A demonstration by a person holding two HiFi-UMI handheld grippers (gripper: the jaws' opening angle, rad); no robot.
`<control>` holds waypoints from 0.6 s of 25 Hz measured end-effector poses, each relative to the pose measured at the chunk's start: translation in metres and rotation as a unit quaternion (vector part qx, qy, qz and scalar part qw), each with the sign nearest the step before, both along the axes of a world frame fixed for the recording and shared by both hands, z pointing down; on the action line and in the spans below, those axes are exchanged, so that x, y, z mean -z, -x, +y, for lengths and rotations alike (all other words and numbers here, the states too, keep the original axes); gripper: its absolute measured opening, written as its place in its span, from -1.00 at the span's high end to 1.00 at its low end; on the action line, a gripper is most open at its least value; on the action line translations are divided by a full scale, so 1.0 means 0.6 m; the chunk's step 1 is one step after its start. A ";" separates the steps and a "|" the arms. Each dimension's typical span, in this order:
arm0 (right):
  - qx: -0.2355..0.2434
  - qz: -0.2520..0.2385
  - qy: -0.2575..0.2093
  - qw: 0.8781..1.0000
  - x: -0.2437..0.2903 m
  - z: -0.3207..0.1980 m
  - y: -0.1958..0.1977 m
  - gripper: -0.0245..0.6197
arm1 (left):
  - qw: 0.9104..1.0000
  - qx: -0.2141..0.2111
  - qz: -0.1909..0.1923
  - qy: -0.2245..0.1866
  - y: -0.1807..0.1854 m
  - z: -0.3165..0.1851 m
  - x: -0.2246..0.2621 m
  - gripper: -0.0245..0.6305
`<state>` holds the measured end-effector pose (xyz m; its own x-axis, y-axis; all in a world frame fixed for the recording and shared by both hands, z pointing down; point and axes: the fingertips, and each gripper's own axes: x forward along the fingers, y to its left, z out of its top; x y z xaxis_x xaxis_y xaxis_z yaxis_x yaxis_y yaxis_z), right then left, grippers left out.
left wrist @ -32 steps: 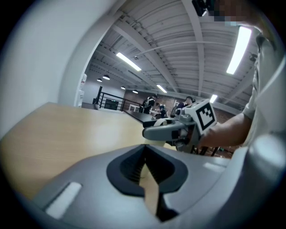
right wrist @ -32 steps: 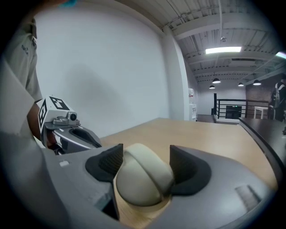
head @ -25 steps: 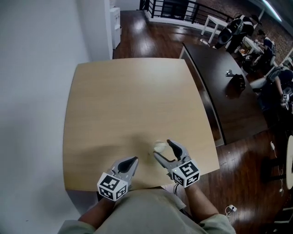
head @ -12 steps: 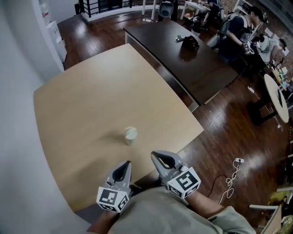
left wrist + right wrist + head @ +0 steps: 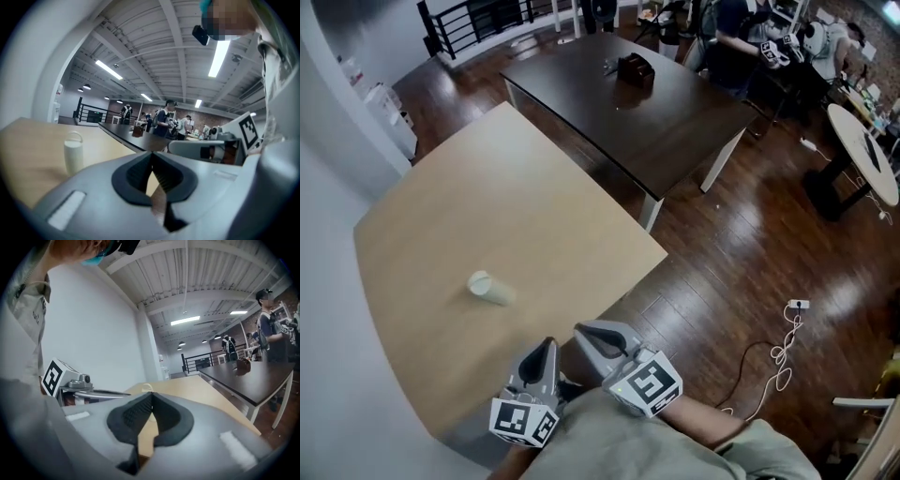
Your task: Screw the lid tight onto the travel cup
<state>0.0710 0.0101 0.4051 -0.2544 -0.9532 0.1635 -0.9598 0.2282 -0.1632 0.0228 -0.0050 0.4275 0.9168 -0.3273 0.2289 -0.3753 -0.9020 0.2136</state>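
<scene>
Near edge, close against the body: left gripper (image 5: pixel 151 158), jaws pressed together, nothing in them; right gripper (image 5: pixel 151 398), jaws have just been closing and now meet, nothing between them. The cream-white cylindrical travel cup (image 5: pixel 490 289) stands alone on the light wooden surface (image 5: pixel 534 206), well apart from both grippers, ahead and off to the left. Head view gives it only from above. Left gripper view shows it upright, lid on, with a loop handle over the top. Right gripper view shows only that loop peeking over the jaw tips. Beyond the surface is a long dark-brown table (image 5: pixel 666 112) with a small dark box (image 5: pixel 635 69) on it. Dark wooden plank floor (image 5: pixel 741 253), white cable (image 5: pixel 773 352) lying on it. Far side: black railing (image 5: pixel 483 19), people near a white round table (image 5: pixel 862 150). Only the gripper views show the ribbed white ceiling (image 5: pixel 154 42) and its strip lights.
</scene>
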 end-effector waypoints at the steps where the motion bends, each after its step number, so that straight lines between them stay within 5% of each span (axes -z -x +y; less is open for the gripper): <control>1: 0.006 -0.007 0.001 1.000 -0.002 0.017 -0.009 0.92 | 1.000 -0.001 -0.007 0.000 -0.017 0.021 -0.001 0.92; 10: 0.033 -0.040 -0.005 0.999 -0.001 0.118 -0.089 0.92 | 0.998 -0.003 -0.066 -0.003 -0.090 0.142 -0.011 0.92; 15: 0.004 -0.058 -0.035 0.998 0.019 0.146 -0.119 0.92 | 0.998 -0.009 -0.057 -0.024 -0.105 0.168 0.018 0.92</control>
<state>0.1424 0.0974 0.3937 -0.2748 -0.9593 0.0659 -0.9337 0.2499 -0.2563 0.0856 0.0958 0.4165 0.8916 -0.3239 0.3165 -0.3781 -0.9170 0.1269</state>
